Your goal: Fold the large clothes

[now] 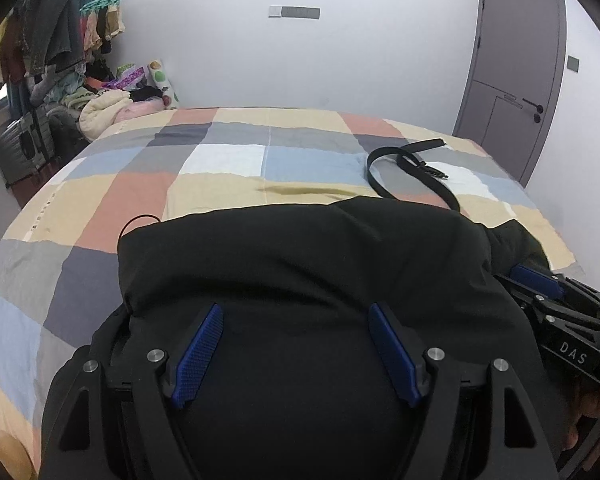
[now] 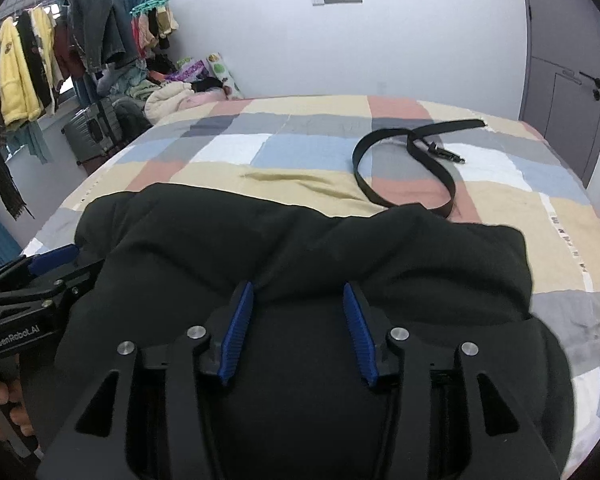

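A large black garment (image 1: 300, 256) lies bunched on the near part of the checked bed (image 1: 228, 160); it also shows in the right wrist view (image 2: 300, 240). My left gripper (image 1: 296, 312) is open, its blue fingers (image 1: 204, 344) resting over the garment's near fold. My right gripper (image 2: 298, 292) is open too, blue fingers (image 2: 236, 328) on the garment. The right gripper shows at the right edge of the left wrist view (image 1: 540, 284); the left gripper shows at the left edge of the right wrist view (image 2: 48, 264).
A black belt (image 1: 404, 168) lies looped on the bed beyond the garment, also in the right wrist view (image 2: 404, 160). Hanging clothes (image 2: 60, 48), a suitcase (image 2: 92, 128) and a clothes pile (image 1: 108, 108) stand at the far left. A grey door (image 1: 516, 80) is at the far right.
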`<state>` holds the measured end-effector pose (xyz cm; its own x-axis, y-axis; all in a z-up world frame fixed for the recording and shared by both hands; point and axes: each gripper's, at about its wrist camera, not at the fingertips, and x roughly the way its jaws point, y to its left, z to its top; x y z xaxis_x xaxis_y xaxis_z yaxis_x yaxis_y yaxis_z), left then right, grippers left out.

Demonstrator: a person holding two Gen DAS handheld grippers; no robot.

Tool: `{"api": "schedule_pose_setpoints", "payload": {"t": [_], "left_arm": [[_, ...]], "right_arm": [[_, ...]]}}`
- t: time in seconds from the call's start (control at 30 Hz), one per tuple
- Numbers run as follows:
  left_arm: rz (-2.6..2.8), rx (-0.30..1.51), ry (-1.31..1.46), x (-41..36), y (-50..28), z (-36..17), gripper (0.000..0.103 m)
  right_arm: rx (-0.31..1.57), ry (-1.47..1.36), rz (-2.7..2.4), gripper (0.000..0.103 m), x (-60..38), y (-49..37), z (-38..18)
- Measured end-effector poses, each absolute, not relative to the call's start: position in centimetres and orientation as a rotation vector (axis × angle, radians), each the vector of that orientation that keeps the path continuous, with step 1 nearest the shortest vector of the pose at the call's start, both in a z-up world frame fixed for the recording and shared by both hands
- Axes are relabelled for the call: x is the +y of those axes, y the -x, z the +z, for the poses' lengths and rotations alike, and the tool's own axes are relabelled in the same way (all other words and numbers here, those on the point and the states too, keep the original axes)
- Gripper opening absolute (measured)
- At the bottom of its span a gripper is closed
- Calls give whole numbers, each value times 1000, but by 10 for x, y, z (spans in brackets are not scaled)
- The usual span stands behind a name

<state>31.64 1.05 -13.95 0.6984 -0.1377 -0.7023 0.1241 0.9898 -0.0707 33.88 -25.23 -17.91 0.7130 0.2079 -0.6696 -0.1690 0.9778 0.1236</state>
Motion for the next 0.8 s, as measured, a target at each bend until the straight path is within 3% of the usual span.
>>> {"api": "schedule_pose_setpoints", "payload": {"t": [0.3, 0.8], "left_arm": [[-122, 803, 53, 20, -351, -160, 76], [-114, 743, 60, 26, -344, -167, 79]], "right_arm": [[793, -68, 200, 55, -242, -378, -201], [715, -75, 224, 57, -239, -374, -210]]}}
